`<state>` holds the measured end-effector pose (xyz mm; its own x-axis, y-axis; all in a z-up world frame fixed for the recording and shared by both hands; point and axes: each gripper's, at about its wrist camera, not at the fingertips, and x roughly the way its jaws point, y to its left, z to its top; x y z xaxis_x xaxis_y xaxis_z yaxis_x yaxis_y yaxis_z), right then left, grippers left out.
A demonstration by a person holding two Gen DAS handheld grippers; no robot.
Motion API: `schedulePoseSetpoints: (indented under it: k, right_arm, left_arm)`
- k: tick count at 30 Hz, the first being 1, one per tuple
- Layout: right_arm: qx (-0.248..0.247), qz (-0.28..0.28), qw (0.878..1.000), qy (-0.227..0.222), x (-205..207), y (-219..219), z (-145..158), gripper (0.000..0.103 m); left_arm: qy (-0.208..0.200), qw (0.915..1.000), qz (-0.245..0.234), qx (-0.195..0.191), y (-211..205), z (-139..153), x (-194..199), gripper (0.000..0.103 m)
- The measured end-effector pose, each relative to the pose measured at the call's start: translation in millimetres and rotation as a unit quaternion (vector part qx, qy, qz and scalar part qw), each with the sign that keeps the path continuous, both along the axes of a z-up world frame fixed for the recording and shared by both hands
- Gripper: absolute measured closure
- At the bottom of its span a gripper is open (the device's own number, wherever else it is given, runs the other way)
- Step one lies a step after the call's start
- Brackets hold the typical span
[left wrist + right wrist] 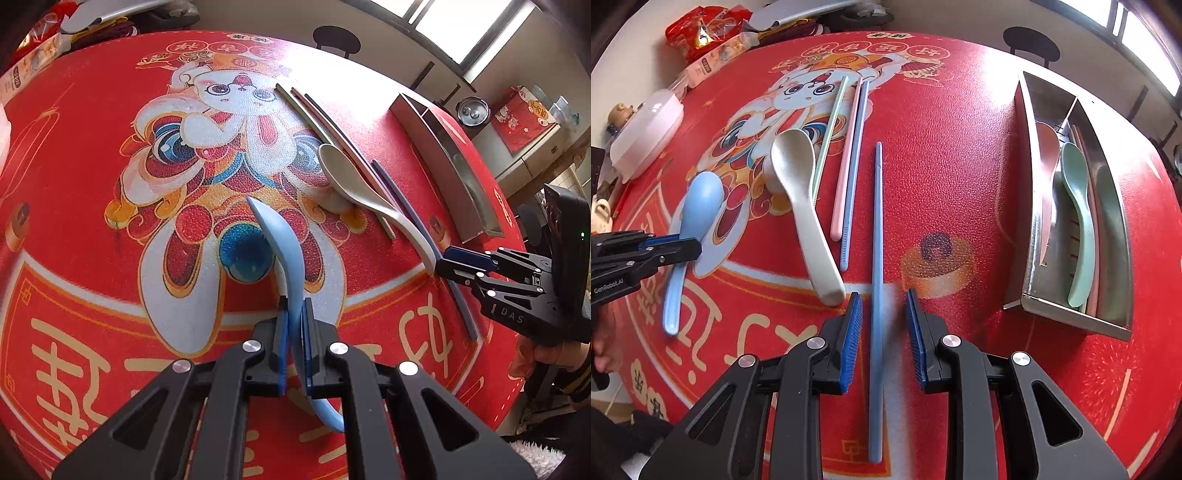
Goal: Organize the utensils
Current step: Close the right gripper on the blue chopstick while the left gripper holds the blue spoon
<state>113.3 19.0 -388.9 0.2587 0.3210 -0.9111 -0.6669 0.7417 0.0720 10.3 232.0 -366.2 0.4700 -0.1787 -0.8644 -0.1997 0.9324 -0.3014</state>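
Observation:
My left gripper [294, 314] is shut on the handle of a light blue spoon [280, 240], which also shows at the left of the right wrist view [698, 210]. My right gripper [884, 299] is open, its jaws on either side of a blue chopstick [876, 240] lying on the red tablecloth. A cream spoon [801, 192] lies just left of it, with green [831, 122], pink [846, 162] and blue [855, 166] chopsticks beside it. A steel utensil tray [1030, 229] at the right holds a pink spoon [1047, 155], a green spoon [1078, 199] and chopsticks.
A white lidded dish [646, 133] and snack packets [701, 33] sit at the table's far left edge. A black stool [1030, 40] stands beyond the far edge. The tray also shows in the left wrist view [443, 158], at the right table edge.

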Motion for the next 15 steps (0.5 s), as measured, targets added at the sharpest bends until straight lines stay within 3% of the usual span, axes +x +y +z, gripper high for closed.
schedulePoseSetpoints:
  k: [15]
  right_arm:
    - [-0.001,0.001,1.0,-0.002,-0.5,0.4,-0.2,0.079]
  left_arm:
    - [0.0,1.0,0.002,-0.002,-1.3,0.4,-6.9,0.096]
